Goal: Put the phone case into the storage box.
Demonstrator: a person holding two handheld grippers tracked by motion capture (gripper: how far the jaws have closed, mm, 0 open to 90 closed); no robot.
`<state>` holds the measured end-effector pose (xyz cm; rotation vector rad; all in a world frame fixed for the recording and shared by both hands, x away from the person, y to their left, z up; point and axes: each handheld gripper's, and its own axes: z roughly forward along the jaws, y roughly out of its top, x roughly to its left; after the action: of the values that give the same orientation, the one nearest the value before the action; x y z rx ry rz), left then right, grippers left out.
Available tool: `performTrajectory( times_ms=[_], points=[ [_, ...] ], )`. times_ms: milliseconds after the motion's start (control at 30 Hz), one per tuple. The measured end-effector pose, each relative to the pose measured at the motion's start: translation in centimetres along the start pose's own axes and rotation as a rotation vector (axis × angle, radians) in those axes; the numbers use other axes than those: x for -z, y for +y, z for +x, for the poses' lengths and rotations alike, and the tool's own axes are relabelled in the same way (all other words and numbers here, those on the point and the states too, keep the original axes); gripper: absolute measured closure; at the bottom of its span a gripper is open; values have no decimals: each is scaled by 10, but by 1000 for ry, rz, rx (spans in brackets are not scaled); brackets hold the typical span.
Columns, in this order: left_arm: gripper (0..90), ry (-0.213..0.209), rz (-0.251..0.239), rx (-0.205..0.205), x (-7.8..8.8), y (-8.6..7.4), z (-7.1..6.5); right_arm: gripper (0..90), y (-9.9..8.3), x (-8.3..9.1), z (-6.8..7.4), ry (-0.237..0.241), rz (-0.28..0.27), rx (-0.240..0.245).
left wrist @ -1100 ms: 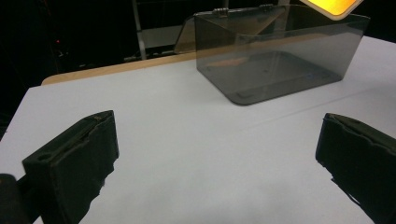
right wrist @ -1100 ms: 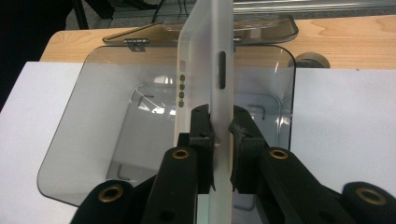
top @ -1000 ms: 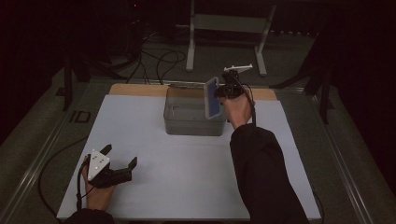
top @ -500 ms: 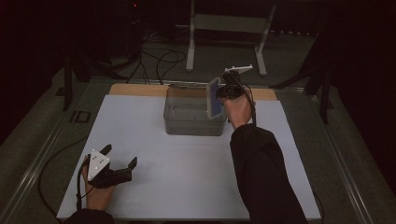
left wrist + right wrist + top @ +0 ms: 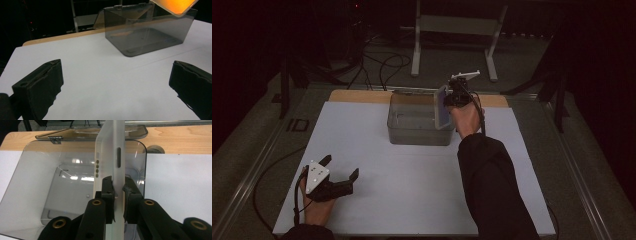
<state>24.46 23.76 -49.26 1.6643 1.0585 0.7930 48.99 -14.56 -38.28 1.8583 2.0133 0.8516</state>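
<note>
High view: the right gripper (image 5: 451, 95) is holding a thin flat case (image 5: 441, 107) on edge over the right rim of the clear box (image 5: 417, 120), which is sitting near the worktop's (image 5: 362, 145) far edge with its lid swung back. The left gripper (image 5: 339, 172) is resting open near the near left corner, holding nothing.

Left gripper view: its jaws are standing wide apart over bare worktop, well apart from the box (image 5: 147, 32).

Right gripper view: the jaws are pinching the case (image 5: 113, 162) by its faces, its lower part already hanging inside the box (image 5: 50, 195). By my judgement the pickup and carry are done; lowering, releasing and perhaps closing the lid are remaining.
</note>
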Motion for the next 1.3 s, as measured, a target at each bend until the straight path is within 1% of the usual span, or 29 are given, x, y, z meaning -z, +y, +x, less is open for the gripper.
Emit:
performTrajectory(
  times_ms=[233,367,567,633,867,1067,1133,1300],
  points=[
    [3,1,0,1,1,0,0,820,0,-3,-2,-13,7,2],
    [3,0,-1,1,1,0,0,819,0,-5,-2,-36,14,10],
    [3,0,0,2,0,0,0,819,-1,-9,-2,-40,26,7],
    [3,-1,1,1,1,0,0,819,-2,-11,-2,-52,30,11],
    [3,-2,0,1,1,0,0,819,-2,-15,-2,-62,39,10],
    [3,-1,-2,2,1,0,0,819,-3,-17,-2,-69,46,17],
    [3,0,-3,3,1,0,0,819,-3,-19,-1,-78,51,25],
    [3,0,-4,3,1,0,0,819,-4,-21,0,-86,57,27]
  ],
)
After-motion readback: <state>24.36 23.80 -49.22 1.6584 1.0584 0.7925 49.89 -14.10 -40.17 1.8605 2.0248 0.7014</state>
